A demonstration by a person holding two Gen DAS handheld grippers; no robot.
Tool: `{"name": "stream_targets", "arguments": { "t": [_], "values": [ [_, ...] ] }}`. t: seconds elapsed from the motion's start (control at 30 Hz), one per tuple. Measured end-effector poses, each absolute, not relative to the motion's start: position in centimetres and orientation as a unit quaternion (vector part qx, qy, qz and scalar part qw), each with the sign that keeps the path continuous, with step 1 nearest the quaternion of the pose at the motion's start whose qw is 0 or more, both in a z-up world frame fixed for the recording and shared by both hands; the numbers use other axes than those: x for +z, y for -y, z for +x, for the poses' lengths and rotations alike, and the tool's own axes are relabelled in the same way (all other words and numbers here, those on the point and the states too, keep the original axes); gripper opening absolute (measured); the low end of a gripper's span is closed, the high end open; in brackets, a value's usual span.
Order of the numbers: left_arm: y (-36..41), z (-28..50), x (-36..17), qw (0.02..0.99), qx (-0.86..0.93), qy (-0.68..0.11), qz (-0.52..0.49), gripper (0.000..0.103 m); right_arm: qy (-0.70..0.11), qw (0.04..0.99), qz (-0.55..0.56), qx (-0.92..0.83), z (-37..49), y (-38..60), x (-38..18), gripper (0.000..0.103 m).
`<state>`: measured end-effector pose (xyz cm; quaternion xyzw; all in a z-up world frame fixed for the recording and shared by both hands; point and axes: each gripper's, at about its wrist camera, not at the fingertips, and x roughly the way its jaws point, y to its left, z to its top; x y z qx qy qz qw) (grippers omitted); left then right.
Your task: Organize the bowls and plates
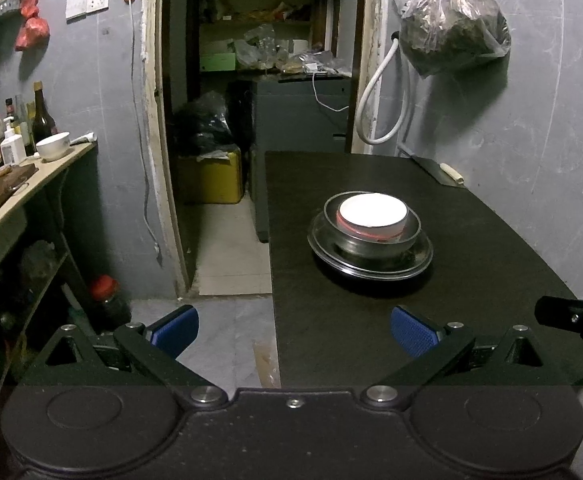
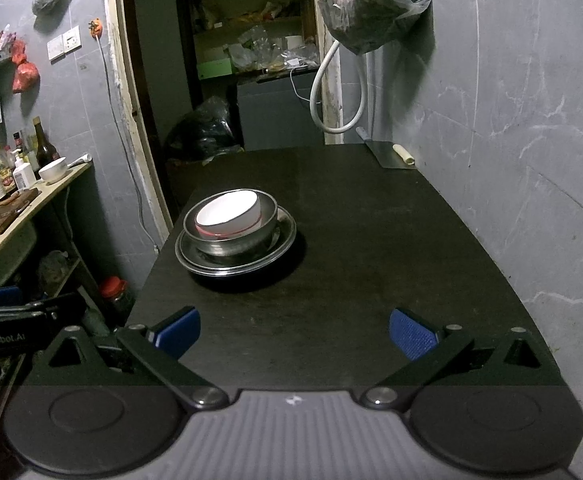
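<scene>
- The dark table point(image 1: 471, 240) fills most of both views; it stands against a grey wall, beside an open doorway.
- A big plastic bag point(image 1: 455, 24) with dark content hangs on the wall above the far end of the table, next to a white hose point(image 1: 379, 92).
- The left gripper point(image 1: 294, 330) is at the near left edge of the table, over the border between table and floor. Its blue pads point(image 1: 413, 336) are wide apart and hold nothing.
- The right gripper point(image 2: 294, 332) is above the near part of the table. Its jaws also stand wide, with nothing between them.
- The stack of dishes is in the middle of the table, well apart from both grippers. At the bottom lies a metal plate point(image 2: 283, 244).
- In the plate sits a steel bowl point(image 2: 269, 224).
- Inside the steel bowl is a white bowl point(image 2: 227, 214) with a red band; in the right wrist view it looks tilted.
- A cleaver point(image 2: 387, 154) lies at the far right corner of the table.
- Another small white bowl point(image 1: 53, 146) stands on the side counter at the left, beside several bottles point(image 1: 43, 116).
</scene>
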<state>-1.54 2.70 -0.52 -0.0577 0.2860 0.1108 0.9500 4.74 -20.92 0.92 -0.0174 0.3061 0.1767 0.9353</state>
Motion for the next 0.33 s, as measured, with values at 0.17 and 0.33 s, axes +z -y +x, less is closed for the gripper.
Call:
{"name": "stream_targets", "arguments": {
  "t": [0.17,0.33],
  "values": [
    [-2.73,-1.60,-0.43,0.953,0.103,-0.278,-0.063,0.102,-0.307,0.935,-0.018,0.176,4.75,20.81,0.82,0.103],
    [-2.72,-1.43,-0.49,0.953,0.103,-0.278,-0.059,0.102,-0.308,0.935,-0.018,0.176,4.87,20.69,0.61,0.103]
  ]
}}
